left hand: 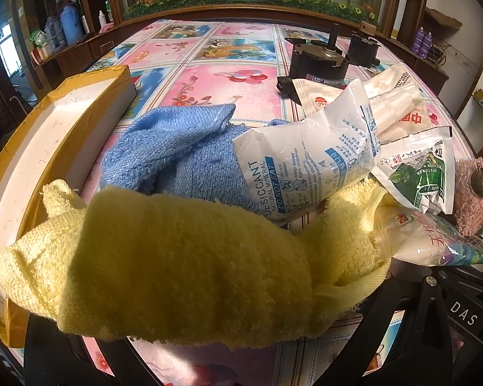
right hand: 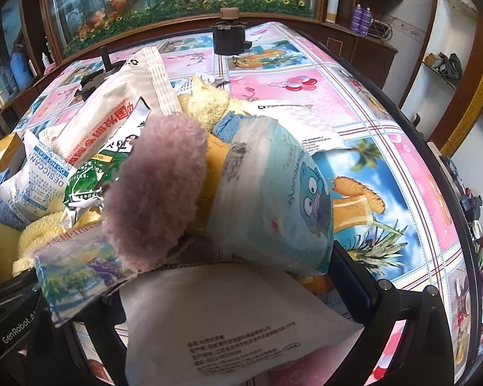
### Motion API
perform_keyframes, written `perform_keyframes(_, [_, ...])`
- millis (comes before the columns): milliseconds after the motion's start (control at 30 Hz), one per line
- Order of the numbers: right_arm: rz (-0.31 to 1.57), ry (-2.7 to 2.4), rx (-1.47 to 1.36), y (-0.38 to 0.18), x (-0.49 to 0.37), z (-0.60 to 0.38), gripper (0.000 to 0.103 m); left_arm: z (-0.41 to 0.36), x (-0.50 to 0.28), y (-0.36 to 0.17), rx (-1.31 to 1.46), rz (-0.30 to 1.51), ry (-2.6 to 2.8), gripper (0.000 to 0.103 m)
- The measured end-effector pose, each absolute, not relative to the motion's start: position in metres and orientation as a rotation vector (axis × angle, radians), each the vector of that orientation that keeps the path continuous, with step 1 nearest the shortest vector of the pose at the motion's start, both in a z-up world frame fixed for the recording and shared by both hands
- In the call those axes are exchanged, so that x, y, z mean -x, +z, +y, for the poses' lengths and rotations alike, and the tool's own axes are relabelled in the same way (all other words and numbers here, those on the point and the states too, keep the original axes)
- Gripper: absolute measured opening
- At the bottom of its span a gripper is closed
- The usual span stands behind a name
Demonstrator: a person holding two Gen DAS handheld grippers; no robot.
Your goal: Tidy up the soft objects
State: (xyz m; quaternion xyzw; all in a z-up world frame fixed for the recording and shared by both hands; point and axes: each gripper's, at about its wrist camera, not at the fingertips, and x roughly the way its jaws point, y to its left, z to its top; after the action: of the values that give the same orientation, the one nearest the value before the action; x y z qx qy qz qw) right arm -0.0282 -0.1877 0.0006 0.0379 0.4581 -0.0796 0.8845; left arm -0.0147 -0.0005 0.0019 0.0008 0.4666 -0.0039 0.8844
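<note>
A yellow towel [left hand: 183,263] lies bunched across my left gripper [left hand: 228,328] and hides its tips; the finger [left hand: 412,315] bases stand wide apart. Behind it lie a blue towel [left hand: 177,154] and a desiccant bag [left hand: 306,167]. In the right wrist view a pink plush [right hand: 157,186], a light blue tissue pack [right hand: 273,199] and a white packet [right hand: 235,321] pile up between the spread fingers [right hand: 354,276] of my right gripper [right hand: 215,289]. Neither gripper visibly clamps anything.
A white box [left hand: 32,148] edged with yellow tape stands at the left. A green packet [left hand: 418,177] and other sachets lie in the heap. Black motors [left hand: 318,61] stand behind. The table edge [right hand: 434,173] curves past on the right.
</note>
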Motion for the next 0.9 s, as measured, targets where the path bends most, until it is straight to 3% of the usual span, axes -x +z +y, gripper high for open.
perform_keyframes(300, [0.964, -0.152, -0.062, 0.001, 0.031, -0.188, 0.103, -0.004, 0.017, 0.002, -0.022, 0.991, -0.044, 0.103])
perform_keyframes(333, [0.965, -0.14, -0.053, 0.001, 0.033, -0.188, 0.103, -0.005, 0.018, 0.003, -0.032, 1.0, -0.064, 0.101])
perform_keyframes(367, [0.971, -0.115, -0.038, 0.001, 0.034, -0.187, 0.103, -0.006, 0.021, 0.006, -0.034, 1.003, -0.09, 0.092])
perform_keyframes(633, [0.987, -0.027, 0.036, 0.007, 0.051, -0.189, 0.102, 0.016, 0.08, 0.074, -0.016, 0.825, -0.323, 0.089])
perform_keyframes(767, [0.87, -0.013, 0.064, 0.032, 0.083, -0.195, 0.102, 0.056, 0.112, 0.11, -0.006, 0.654, -0.388, 0.089])
perform_keyframes(900, [0.55, 0.059, -0.068, 0.077, 0.135, -0.22, 0.103, 0.091, 0.122, 0.114, -0.051, 0.629, -0.321, 0.089])
